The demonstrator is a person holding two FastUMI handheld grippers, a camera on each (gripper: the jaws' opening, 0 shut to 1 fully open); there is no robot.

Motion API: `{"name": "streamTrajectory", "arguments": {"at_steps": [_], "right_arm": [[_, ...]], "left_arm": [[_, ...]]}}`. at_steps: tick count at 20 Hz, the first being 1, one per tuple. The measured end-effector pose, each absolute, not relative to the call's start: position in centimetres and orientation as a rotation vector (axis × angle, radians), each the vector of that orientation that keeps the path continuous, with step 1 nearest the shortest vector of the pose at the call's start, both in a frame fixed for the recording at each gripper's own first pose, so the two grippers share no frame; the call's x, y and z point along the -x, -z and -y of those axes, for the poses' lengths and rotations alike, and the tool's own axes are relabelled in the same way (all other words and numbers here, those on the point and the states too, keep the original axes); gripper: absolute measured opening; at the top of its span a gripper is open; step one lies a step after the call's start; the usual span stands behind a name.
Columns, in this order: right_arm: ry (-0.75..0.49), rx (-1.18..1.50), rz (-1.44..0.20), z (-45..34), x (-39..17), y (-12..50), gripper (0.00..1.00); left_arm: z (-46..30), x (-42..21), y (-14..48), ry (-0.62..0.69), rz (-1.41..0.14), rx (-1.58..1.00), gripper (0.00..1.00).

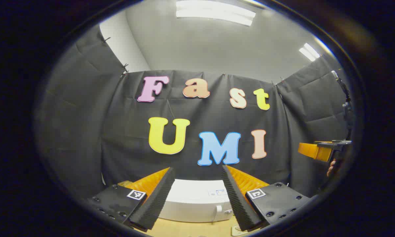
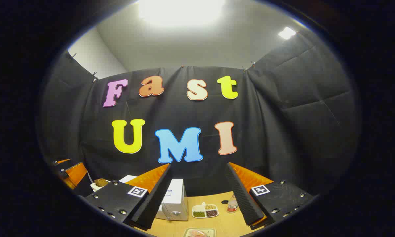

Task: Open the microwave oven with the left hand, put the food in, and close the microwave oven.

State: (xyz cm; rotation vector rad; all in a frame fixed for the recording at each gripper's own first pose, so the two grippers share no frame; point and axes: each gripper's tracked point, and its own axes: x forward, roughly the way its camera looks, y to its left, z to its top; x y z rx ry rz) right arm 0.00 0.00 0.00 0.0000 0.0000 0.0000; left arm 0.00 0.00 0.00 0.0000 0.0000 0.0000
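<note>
Ridged fingers (image 1: pixel 157 197), square-marker screwed mounts (image 1: pixel 116 202)

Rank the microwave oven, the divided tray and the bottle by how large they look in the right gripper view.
1. Microwave oven, clearly largest, though partly behind the right claw's finger.
2. Divided tray.
3. Bottle, partly hidden by the other finger, so its place below the tray is unsure.

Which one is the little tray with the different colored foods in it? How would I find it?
Find the wooden table, then the white microwave at its back. Just to the right of it, in the right gripper view, sits a small white tray. It alone is split into compartments, holding green, tan and dark foods.
</note>
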Motion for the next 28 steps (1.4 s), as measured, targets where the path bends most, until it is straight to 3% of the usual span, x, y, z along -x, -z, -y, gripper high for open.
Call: {"name": "streamTrajectory", "arguments": {"at_steps": [19, 21, 26, 27, 28], "right_arm": [[-0.067, -0.018, -0.087, 1.9, -2.6, 4.7, 0.99], [-0.072, -0.006, -0.091, 1.6, -2.4, 5.1, 0.99], [-0.042, 0.014, -0.096, 1.7, -1.5, 5.5, 0.99], [-0.039, 0.014, -0.104, 1.7, -1.5, 5.9, 0.99], [-0.037, 0.018, -0.117, 1.7, -1.3, 6.3, 0.99]], "left_arm": [[4.8, -5.0, 5.1, 0.003, -0.026, 0.028, 0.95], [4.2, -5.8, 7.3, -0.011, -0.023, 0.008, 0.99], [5.8, -7.7, 16.6, 0.039, -0.135, 0.105, 0.94], [6.7, -8.2, 18.1, 0.068, -0.142, 0.112, 0.98], [7.4, -8.7, 19.6, 0.086, -0.156, 0.101, 0.94]]}}
